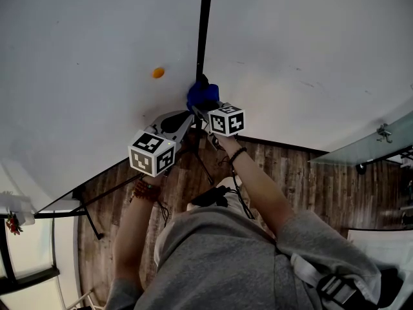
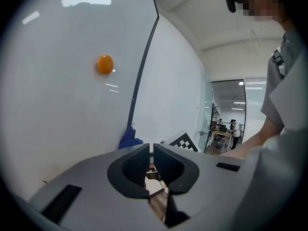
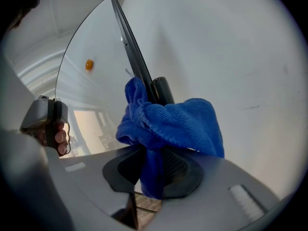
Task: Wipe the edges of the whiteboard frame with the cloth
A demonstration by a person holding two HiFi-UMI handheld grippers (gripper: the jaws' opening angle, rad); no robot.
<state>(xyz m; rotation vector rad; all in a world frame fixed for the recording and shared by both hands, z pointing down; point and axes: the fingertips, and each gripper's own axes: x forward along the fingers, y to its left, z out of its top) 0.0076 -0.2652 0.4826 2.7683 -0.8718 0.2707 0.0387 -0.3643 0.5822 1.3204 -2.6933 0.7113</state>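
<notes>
Cloth (image 3: 168, 124) location? And which way does the frame run from it?

re: It's clamped in the right gripper (image 3: 154, 170) and pressed on the whiteboard frame (image 3: 130, 47). That's a dark strip running straight away up the board, so I'd wipe along it. Left gripper (image 2: 150, 160) sits just beside, jaws nearly together, empty. Frame's far end is cut off, and the contact spot's hidden behind the cloth.
</notes>
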